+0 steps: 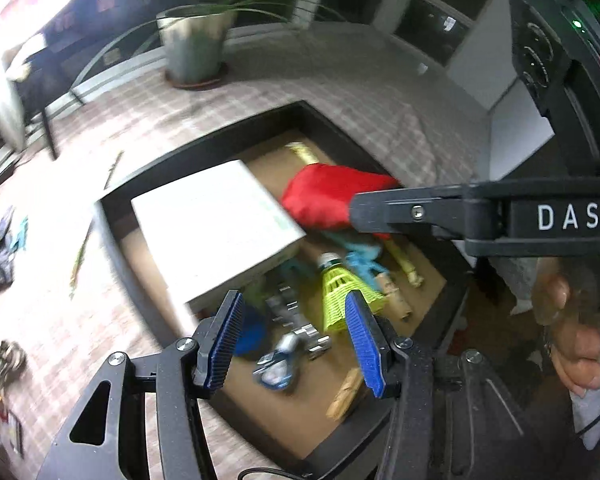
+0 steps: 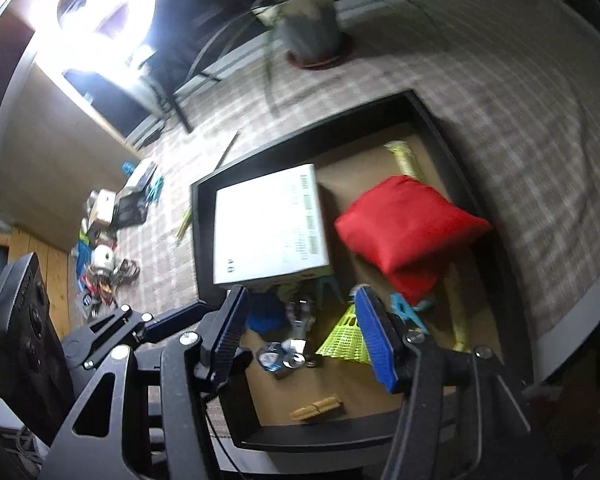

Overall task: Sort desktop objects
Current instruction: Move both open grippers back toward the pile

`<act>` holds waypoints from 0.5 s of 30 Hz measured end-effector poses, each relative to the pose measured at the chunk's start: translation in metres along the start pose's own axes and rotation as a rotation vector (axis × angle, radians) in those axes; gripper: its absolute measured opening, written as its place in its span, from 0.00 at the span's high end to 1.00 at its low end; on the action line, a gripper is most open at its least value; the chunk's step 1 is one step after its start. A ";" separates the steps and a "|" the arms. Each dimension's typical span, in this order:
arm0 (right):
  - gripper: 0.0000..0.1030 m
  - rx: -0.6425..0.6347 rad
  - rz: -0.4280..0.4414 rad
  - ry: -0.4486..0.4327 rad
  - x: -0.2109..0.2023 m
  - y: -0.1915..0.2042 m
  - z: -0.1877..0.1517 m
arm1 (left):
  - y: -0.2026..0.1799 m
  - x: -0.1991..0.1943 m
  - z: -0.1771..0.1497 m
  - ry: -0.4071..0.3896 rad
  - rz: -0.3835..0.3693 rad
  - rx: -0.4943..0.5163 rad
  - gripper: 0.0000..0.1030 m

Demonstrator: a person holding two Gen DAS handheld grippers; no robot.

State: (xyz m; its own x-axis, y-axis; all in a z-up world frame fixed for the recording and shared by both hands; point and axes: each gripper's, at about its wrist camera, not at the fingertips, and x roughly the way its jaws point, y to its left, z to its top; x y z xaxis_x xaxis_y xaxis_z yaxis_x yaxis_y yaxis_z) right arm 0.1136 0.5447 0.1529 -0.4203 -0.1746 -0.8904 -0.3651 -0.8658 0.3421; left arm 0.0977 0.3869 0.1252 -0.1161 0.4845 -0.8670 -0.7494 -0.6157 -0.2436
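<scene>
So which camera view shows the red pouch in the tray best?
The right wrist view: the red pouch lies fully visible in the black tray. In the left wrist view, the right gripper's finger crosses in front of the pouch and hides its near edge.

The tray [image 2: 204, 240] lies on the table [image 2: 500, 100]. Inside it, the box [image 2: 268, 224] occupies the left part. The pouch [image 2: 408, 224] lies right of the box. The shuttlecock [image 2: 342, 338] lies nearer than the box. The clothespin [image 2: 316, 408] lies nearest. The potted plant [image 2: 312, 28] stands behind the tray.
</scene>
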 end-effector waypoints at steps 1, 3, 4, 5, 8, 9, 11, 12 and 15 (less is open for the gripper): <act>0.46 -0.020 0.002 0.003 0.004 0.009 0.000 | 0.009 -0.003 -0.004 -0.003 0.013 -0.012 0.52; 0.46 -0.073 0.007 0.012 0.013 0.030 0.003 | 0.031 -0.011 -0.012 -0.007 0.045 -0.050 0.52; 0.46 -0.100 0.008 0.015 0.018 0.040 0.005 | 0.042 -0.014 -0.016 -0.008 0.060 -0.072 0.52; 0.46 -0.135 0.008 0.020 0.024 0.053 0.007 | 0.057 -0.018 -0.020 -0.008 0.077 -0.102 0.52; 0.46 -0.227 0.017 0.042 0.043 0.090 0.011 | 0.096 -0.032 -0.037 -0.013 0.126 -0.169 0.52; 0.46 -0.262 0.021 0.046 0.049 0.103 0.013 | 0.108 -0.035 -0.042 -0.013 0.142 -0.187 0.52; 0.46 -0.342 0.030 0.061 0.063 0.132 0.015 | 0.134 -0.043 -0.056 -0.011 0.185 -0.229 0.52; 0.46 -0.388 0.040 0.075 0.071 0.148 0.015 | 0.146 -0.047 -0.063 -0.010 0.202 -0.251 0.52; 0.46 -0.471 0.044 0.112 0.093 0.186 0.016 | 0.185 -0.061 -0.086 -0.008 0.253 -0.325 0.52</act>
State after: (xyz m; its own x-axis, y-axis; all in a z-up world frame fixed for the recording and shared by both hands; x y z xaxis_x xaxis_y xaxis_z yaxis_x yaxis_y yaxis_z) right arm -0.0071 0.3747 0.1387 -0.3251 -0.2430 -0.9139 0.0773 -0.9700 0.2304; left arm 0.0219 0.1898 0.0958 -0.2768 0.2965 -0.9140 -0.4514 -0.8798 -0.1487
